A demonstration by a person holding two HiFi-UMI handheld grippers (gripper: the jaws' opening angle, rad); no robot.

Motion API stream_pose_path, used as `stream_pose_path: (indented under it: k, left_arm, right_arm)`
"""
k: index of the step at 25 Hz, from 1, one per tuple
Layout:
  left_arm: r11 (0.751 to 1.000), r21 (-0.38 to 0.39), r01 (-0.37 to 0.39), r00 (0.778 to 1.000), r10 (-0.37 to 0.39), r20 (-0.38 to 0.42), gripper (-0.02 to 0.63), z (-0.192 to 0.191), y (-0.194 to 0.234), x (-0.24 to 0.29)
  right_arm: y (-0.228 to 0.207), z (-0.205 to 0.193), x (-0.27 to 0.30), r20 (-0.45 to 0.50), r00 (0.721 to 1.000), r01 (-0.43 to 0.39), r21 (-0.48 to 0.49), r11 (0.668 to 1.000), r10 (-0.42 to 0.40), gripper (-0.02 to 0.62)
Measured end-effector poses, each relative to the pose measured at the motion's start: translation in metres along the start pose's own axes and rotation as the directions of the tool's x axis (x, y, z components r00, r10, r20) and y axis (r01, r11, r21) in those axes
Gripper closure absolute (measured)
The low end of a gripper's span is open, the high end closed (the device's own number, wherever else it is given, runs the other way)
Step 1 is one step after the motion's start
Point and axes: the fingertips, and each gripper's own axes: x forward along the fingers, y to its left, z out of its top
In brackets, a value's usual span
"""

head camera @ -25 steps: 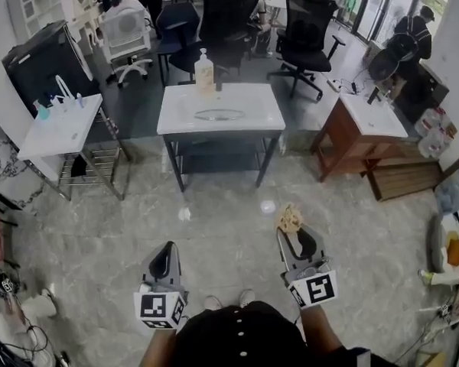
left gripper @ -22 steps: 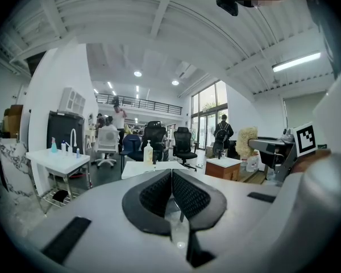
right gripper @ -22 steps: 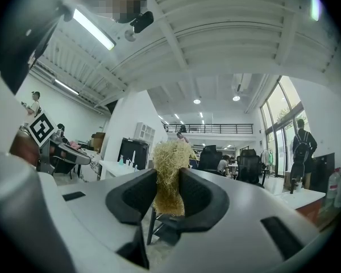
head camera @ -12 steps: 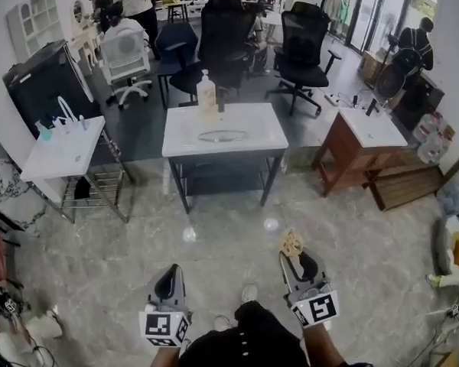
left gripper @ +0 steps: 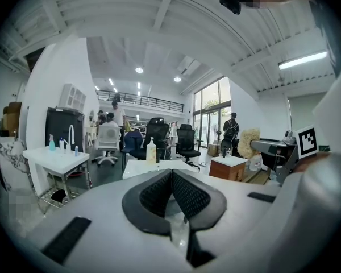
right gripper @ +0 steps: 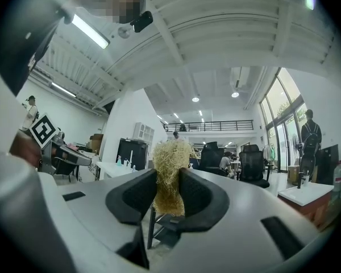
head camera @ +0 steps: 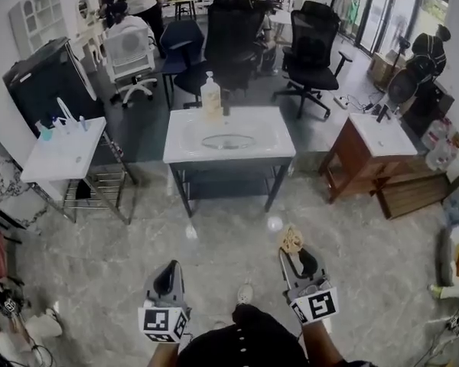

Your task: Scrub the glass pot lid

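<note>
Left tool (head camera: pixel 167 272): jaws pressed together, nothing held. Right tool (head camera: pixel 294 252): clamped low on a straw-coloured fibre scrubber (head camera: pixel 291 239), most of the tuft left free. The glass pot lid (head camera: pixel 227 141) is laid flat on the white bench (head camera: pixel 176 153), well apart from both tools; a pump bottle (head camera: pixel 211 96) stands behind it.

Risk, as judged: if unsteadied, the lid may be pushed across the smooth top, and the tuft may be dragged from the jaws.

Against the earlier frame, the bench is seen nearer and both grips are unchanged.
</note>
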Motion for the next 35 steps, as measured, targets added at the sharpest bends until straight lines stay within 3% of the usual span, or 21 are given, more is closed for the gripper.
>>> stream_pose_path:
  k: [18, 22, 35]
  left_arm:
    - [0.997, -0.016, -0.074, 0.997, 0.074, -0.031, 0.58, 0.021, 0.006, 0.164]
    - [0.995, -0.031, -0.09, 0.995, 0.089, -0.041, 0.58, 0.022, 0.003, 0.185]
    - [0.994, -0.046, -0.104, 0.993, 0.101, -0.056, 0.578, 0.031, 0.033, 0.25]
  right_arm:
    - [-0.126, -0.038, 0.121, 0.004, 0.999, -0.05, 0.018, 0.999, 0.05, 0.462]
    - [-0.145, -0.049, 0.139, -0.01, 0.997, -0.078, 0.031, 0.996, 0.078, 0.462]
    - [-0.18, -0.064, 0.205, -0.018, 0.998, -0.053, 0.039, 0.998, 0.054, 0.462]
